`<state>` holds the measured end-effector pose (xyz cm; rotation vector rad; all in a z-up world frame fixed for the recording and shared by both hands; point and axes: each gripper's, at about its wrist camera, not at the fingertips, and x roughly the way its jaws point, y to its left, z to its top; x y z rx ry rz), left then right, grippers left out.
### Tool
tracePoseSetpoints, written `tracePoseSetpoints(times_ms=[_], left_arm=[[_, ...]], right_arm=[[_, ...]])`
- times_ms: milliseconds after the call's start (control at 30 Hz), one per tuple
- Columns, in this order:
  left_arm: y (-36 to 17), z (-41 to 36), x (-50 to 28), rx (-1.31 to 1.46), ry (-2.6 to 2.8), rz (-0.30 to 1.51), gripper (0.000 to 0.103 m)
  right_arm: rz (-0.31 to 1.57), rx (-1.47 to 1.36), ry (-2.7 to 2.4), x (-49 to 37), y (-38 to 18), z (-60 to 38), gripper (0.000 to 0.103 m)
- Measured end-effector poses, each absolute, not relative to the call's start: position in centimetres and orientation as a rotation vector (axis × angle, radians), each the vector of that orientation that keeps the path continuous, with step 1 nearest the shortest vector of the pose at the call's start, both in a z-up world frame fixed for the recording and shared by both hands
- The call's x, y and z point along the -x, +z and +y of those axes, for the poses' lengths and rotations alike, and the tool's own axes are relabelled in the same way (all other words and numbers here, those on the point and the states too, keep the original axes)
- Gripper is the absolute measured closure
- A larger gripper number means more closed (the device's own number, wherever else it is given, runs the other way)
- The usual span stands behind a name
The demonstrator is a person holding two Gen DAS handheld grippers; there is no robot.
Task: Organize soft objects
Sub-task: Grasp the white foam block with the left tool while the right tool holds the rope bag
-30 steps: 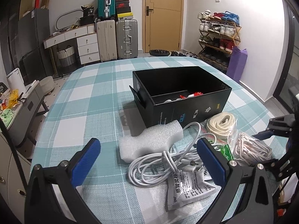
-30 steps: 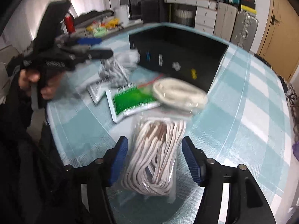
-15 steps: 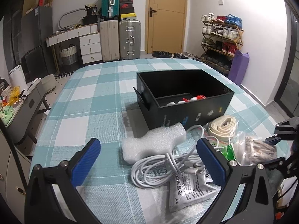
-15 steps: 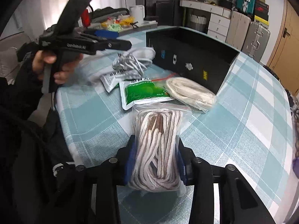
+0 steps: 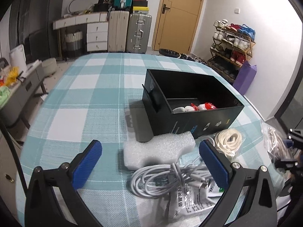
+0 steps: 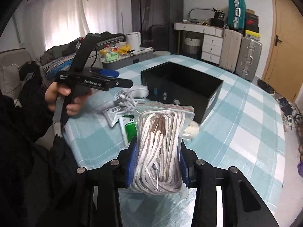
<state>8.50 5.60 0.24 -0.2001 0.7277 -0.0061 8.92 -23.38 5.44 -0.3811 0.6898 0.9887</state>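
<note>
The right tongs (image 6: 157,162) are clamped on a clear zip bag of striped laces (image 6: 161,147), their blue pads pressing it from both sides; the bag stands upright between them, lifted off the checked table (image 6: 244,124). From the left wrist view the same bag (image 5: 272,141) shows blurred at the far right edge, in front of the right tool. The left tongs (image 5: 151,162) are spread wide with nothing between the pads, hovering above the table's near side; the person's hand (image 6: 64,98) grips that tool's handle. Below them lie a white foam block (image 5: 159,151), a tangled white cable (image 5: 166,177) just beside it and partly over a printed white packet (image 5: 189,202), and a coil of cream rope (image 5: 229,140) in its own clear bag near the foam's right end. A green packet (image 6: 130,130) lies flat behind the lifted bag. The open black box (image 5: 189,113) sits just behind the foam, with red-and-white soft items (image 5: 197,106) in its near corner.
</note>
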Motion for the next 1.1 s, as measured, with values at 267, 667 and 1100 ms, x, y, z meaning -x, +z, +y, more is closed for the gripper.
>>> tracePoseSetpoints(times_ms=[267, 667, 1100], left_arm=[[-0.9, 5.3, -11.0, 0.235, -0.004, 0.824, 0.000], [-2.0, 4.7, -11.1, 0.243, -0.030, 0.871, 0.007], [0.5, 3.9, -9.0, 0.132, -0.013, 0.781, 0.014]], right_arm=[[0.665, 0.337, 0.940, -9.7, 5.7, -23.2, 0.064], [0.670, 0.298, 0.899, -10.9, 5.1, -22.7, 0.064], [0.651, 0.292, 0.891, -11.2, 5.1, -22.0, 0.064]])
